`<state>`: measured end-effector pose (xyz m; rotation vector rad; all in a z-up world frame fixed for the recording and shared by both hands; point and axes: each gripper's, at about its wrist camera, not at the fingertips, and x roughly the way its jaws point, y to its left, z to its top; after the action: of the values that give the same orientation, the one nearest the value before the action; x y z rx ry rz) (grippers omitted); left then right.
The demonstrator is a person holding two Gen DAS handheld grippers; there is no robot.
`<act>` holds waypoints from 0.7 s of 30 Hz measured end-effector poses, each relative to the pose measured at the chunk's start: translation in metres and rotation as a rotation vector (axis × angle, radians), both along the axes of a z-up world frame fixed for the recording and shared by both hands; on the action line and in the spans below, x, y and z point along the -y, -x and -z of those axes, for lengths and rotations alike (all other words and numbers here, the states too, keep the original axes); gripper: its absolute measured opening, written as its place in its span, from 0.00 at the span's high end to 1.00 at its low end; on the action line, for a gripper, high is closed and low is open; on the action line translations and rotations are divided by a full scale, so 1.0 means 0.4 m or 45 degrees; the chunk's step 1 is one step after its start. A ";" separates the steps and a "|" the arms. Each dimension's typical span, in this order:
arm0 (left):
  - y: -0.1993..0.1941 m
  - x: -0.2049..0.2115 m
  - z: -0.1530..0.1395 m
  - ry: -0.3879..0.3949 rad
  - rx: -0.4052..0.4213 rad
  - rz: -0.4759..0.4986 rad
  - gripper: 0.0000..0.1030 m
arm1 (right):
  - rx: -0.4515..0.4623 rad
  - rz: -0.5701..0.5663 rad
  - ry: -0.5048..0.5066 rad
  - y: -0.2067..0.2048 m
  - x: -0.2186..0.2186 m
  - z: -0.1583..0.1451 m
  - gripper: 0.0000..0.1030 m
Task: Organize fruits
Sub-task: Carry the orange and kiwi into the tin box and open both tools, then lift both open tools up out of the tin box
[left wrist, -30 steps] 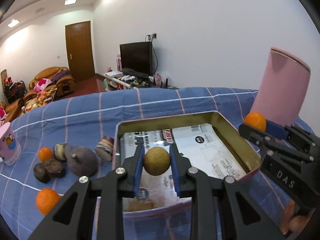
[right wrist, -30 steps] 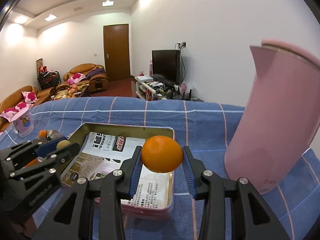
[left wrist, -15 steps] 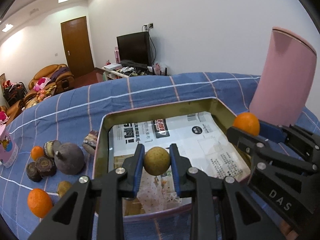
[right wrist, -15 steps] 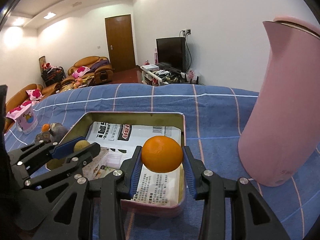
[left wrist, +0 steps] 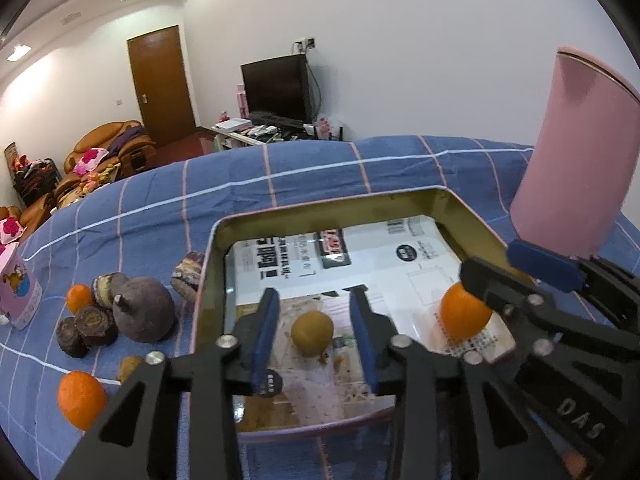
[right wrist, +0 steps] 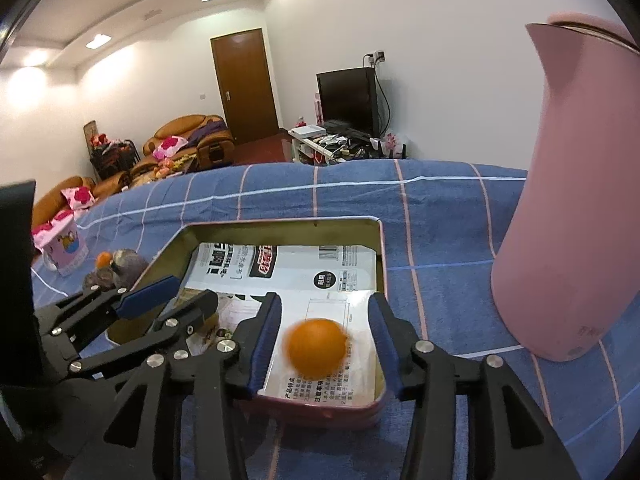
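Observation:
A metal tray [left wrist: 216, 264] lined with printed paper lies on the blue checked cloth; it also shows in the right wrist view [right wrist: 382, 256]. My left gripper [left wrist: 314, 334] is open over the tray's near end, with a small brown round fruit [left wrist: 312, 329] lying loose between its fingers. My right gripper [right wrist: 326, 340] is open, and an orange [right wrist: 318, 344], blurred, sits free between its fingers in the tray's near right corner. The orange also shows in the left wrist view [left wrist: 464, 314].
Left of the tray lie a dark purple fruit [left wrist: 142, 314], brown husked pieces [left wrist: 86, 326], two oranges [left wrist: 82, 400] and a small brown fruit [left wrist: 129, 367]. A tall pink jug [right wrist: 576, 208] stands right of the tray. A pink carton [left wrist: 18, 286] stands far left.
Both grippers have opened over the tray. The brown fruit and the orange have dropped out of the fingers onto the tray's paper.

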<state>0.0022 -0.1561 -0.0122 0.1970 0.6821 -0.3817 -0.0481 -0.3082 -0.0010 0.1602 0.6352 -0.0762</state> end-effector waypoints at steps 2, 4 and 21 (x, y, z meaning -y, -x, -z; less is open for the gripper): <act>0.001 -0.005 -0.002 0.003 0.009 -0.024 0.28 | 0.014 -0.005 -0.038 0.002 0.009 -0.002 0.43; 0.013 -0.011 -0.010 0.012 0.047 -0.024 0.19 | 0.050 -0.013 -0.078 0.010 0.013 -0.011 0.31; 0.038 -0.065 -0.047 0.070 0.221 -0.144 0.00 | 0.338 0.216 0.145 0.071 0.004 -0.051 0.15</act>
<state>-0.0130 -0.1303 0.0065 0.1367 0.5084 -0.2707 -0.0765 -0.3099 0.0193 0.1116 0.3505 -0.2499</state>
